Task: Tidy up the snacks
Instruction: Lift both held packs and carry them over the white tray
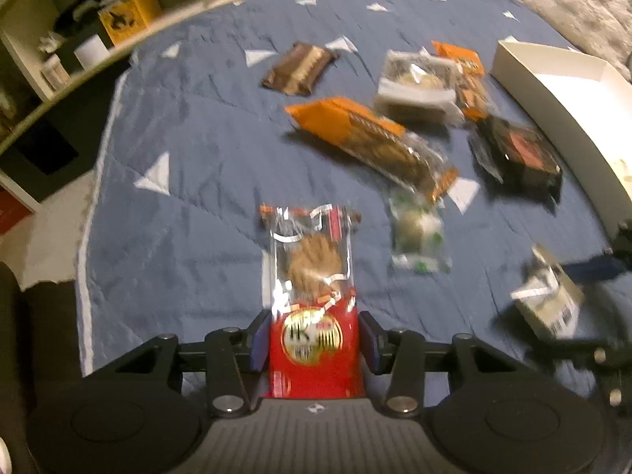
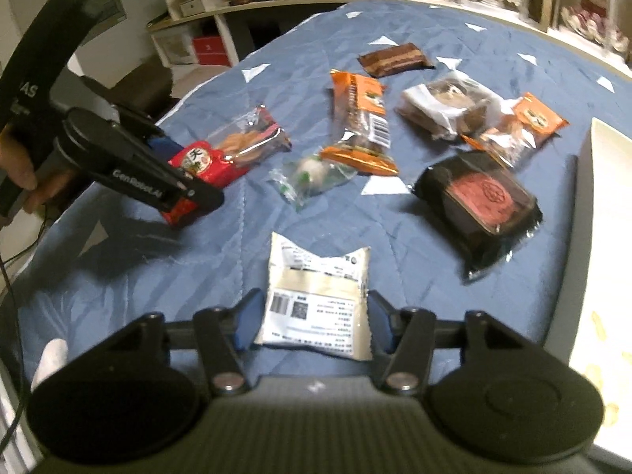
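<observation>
The left gripper (image 1: 315, 339) squeezes a red cracker pack (image 1: 314, 304) between its two blue pads. Under it lies a blue quilt (image 1: 177, 150) with white triangles. More snacks sit on the quilt: a long orange pack (image 1: 367, 138), a brown pack (image 1: 300, 67), a black pack (image 1: 521, 154) and a small green-and-white one (image 1: 416, 237). A white box (image 1: 553, 91) is at the right.

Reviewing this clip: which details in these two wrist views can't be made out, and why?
- Left wrist view: the white box interior is cut off by the right edge.
- Right wrist view: print on the white packet between the right gripper fingers is too small and blurred.
- Left wrist view: the lower end of the red cracker packet is hidden behind the left gripper body.
</observation>
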`<action>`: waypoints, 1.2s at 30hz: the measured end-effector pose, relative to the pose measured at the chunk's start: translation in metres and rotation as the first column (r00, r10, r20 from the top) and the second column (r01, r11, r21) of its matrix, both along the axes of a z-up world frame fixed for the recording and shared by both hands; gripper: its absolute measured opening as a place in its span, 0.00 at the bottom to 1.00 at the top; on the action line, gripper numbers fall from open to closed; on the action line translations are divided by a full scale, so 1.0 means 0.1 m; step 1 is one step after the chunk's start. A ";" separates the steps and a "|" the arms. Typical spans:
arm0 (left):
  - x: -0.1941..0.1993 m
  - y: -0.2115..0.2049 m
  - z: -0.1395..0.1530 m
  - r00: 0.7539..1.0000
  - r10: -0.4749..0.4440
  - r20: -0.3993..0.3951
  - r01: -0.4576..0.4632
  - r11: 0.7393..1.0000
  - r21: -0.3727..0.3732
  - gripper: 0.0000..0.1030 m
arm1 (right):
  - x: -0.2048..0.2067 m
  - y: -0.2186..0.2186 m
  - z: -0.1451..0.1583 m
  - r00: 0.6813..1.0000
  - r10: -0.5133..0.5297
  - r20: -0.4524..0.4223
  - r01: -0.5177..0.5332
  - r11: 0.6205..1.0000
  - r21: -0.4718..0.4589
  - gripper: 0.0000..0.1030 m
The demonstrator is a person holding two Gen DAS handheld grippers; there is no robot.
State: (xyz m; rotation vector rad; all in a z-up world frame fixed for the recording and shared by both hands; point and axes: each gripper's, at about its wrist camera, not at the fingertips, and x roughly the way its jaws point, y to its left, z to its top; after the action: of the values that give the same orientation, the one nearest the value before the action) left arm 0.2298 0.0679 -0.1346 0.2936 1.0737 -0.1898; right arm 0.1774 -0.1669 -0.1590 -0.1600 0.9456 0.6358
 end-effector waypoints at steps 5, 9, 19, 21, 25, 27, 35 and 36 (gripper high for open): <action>0.09 -0.05 0.00 0.999 0.014 0.029 -0.014 1.000 0.014 0.48 | -0.02 0.03 -0.03 1.000 -0.019 -0.008 0.019 1.000 -0.009 0.61; 0.16 -0.03 -0.02 0.999 0.032 0.018 -0.032 0.999 -0.008 0.48 | 0.01 0.02 -0.04 0.999 -0.044 -0.031 0.044 0.999 0.001 0.62; 0.22 0.01 -0.07 0.996 0.094 0.015 -0.092 0.994 -0.064 0.44 | 0.00 0.03 -0.04 0.998 -0.053 -0.040 0.053 0.999 0.003 0.56; 0.21 -0.01 -0.06 0.995 0.101 0.020 -0.100 0.993 -0.061 0.43 | -0.01 0.03 -0.03 0.998 -0.054 -0.032 0.054 0.999 -0.001 0.54; 0.14 0.01 0.01 0.991 0.129 0.035 -0.126 0.989 -0.080 0.41 | -0.01 0.01 -0.01 0.997 -0.070 -0.013 0.070 0.998 0.000 0.52; 0.10 0.03 0.08 0.988 0.146 0.056 -0.141 0.986 -0.087 0.41 | 0.00 -0.02 0.02 0.997 -0.083 -0.002 0.083 0.997 0.005 0.51; -0.12 0.04 0.37 0.976 0.173 0.136 -0.153 0.978 -0.142 0.41 | -0.01 -0.13 0.18 0.991 -0.120 0.059 0.118 0.992 0.035 0.51; -0.14 0.02 0.40 0.974 0.172 0.147 -0.150 0.977 -0.149 0.41 | -0.01 -0.14 0.21 0.990 -0.126 0.066 0.123 0.992 0.042 0.51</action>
State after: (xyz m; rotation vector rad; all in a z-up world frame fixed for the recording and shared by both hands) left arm 0.2163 0.0703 -0.0944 0.0951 0.9166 -0.0922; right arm 0.1761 -0.1812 -0.1384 -0.0879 0.8703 0.5293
